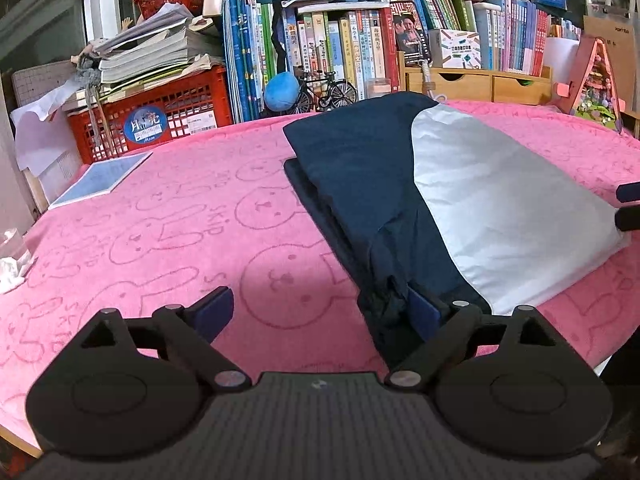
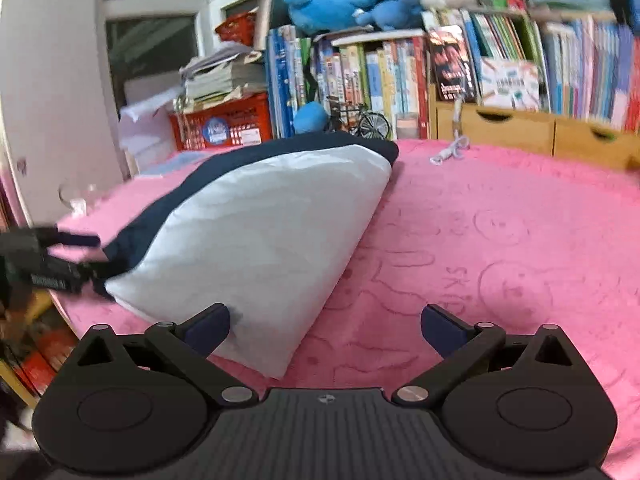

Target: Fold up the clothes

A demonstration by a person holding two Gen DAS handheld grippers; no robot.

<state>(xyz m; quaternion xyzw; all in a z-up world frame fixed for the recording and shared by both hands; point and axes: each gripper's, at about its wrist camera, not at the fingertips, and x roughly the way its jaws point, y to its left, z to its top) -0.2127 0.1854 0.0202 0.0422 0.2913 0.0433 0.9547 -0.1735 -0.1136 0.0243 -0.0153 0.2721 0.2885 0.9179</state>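
A folded garment, navy with a light grey panel, lies on a pink rabbit-print towel. My left gripper is open wide at the garment's near navy end. Its right finger rests against the dark fabric, and only bare towel lies by the other finger. In the right wrist view the garment stretches away to the left. My right gripper stands open at the grey corner, its left finger beside the cloth edge. The left gripper shows at the garment's navy corner, and the right gripper at the right edge.
Behind the towel stand a red crate under paper stacks, rows of books, wooden drawers, a model bicycle and a pink toy house. A blue booklet lies far left, a white cable at the back.
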